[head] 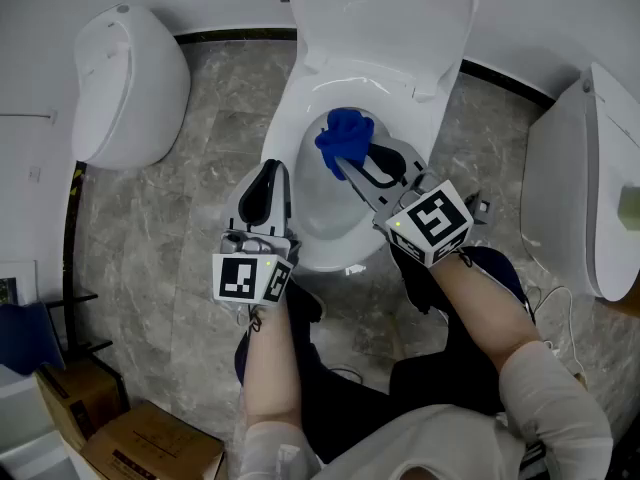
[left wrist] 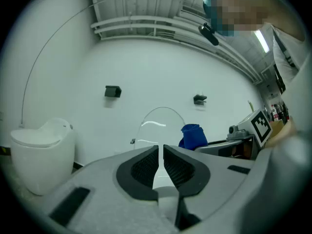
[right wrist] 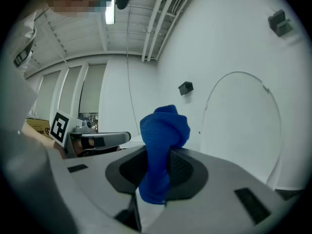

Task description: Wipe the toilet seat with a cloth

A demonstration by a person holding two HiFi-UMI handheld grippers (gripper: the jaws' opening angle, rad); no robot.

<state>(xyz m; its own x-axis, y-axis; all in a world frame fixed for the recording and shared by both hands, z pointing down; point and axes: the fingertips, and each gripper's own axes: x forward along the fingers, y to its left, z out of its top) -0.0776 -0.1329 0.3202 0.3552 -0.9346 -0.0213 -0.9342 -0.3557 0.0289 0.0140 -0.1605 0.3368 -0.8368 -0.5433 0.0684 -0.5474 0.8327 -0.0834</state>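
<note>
Holding blue cloth [head: 345,140] clamped in right gripper [head: 350,163] over the bowl, apparently off the toilet seat [head: 283,138]. Left gripper [head: 270,173] closed, empty. Wiping looks unstarted; whole seat left.

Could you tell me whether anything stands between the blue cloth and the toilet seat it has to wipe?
Nothing visible does. The lid is raised, the toilet seat is bare, and the right gripper holds the blue cloth over it. The shut, empty left gripper is at the seat's left side.
</note>
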